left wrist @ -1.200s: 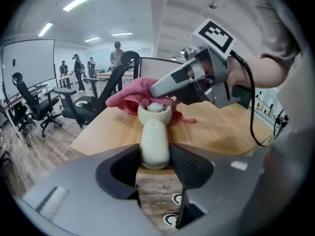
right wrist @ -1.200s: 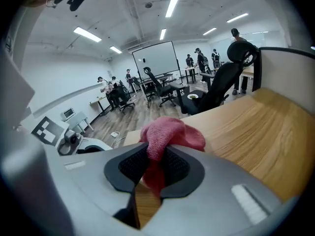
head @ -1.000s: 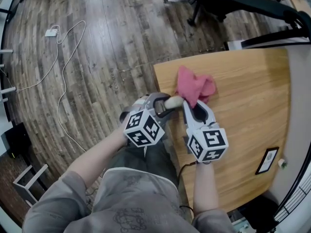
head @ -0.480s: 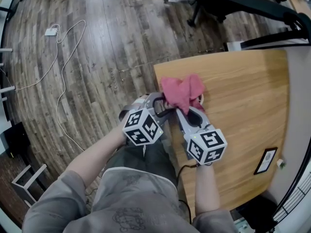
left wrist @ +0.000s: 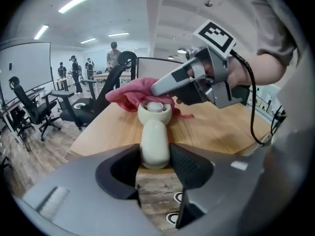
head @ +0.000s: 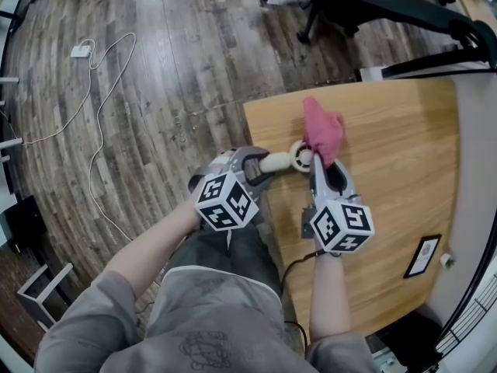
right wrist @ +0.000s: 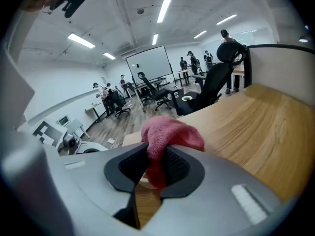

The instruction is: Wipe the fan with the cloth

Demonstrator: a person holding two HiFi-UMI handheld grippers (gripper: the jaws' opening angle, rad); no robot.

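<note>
Left gripper jaws clamp the fan handle; its long axis points head-first over the bench. Right gripper jaws pinch the cloth (earlier draped over the head), now at its far side.

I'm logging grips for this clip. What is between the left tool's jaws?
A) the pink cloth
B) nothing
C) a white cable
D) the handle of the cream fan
D: in the left gripper view, the left tool clamps the handle of the cream fan from both sides, while the pink cloth is pinched in the right tool.
</note>
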